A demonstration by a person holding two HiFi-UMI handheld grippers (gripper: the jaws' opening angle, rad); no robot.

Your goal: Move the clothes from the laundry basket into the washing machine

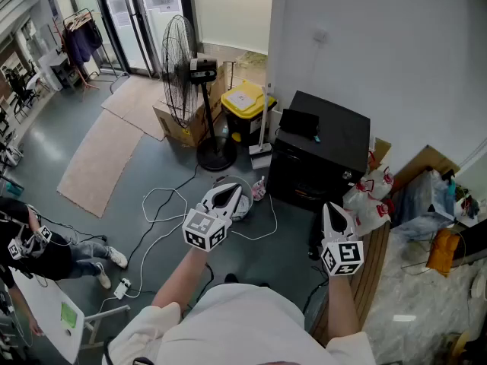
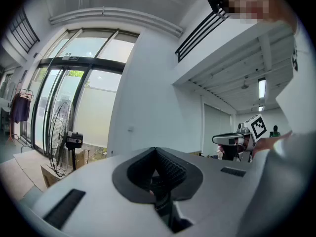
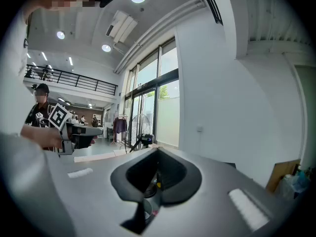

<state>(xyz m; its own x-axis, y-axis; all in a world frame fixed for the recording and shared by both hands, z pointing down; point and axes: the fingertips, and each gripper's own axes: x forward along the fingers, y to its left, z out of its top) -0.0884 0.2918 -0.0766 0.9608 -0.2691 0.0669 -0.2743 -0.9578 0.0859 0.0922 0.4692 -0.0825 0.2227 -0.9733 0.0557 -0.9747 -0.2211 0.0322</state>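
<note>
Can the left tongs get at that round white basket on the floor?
Probably yes: the left tongs hang level above the basket with nothing between, though they are shut and must come down.

You're looking down on a round, pale-rimmed laundry basket [image 1: 248,198] that is sitting upright on the grey floor. Only part of it is showing, so you can't tell what is lying inside. Just to its right, the black, boxy unit that seems to be the washing machine [image 1: 323,154] is standing against the white wall, its flat top facing up.
</note>
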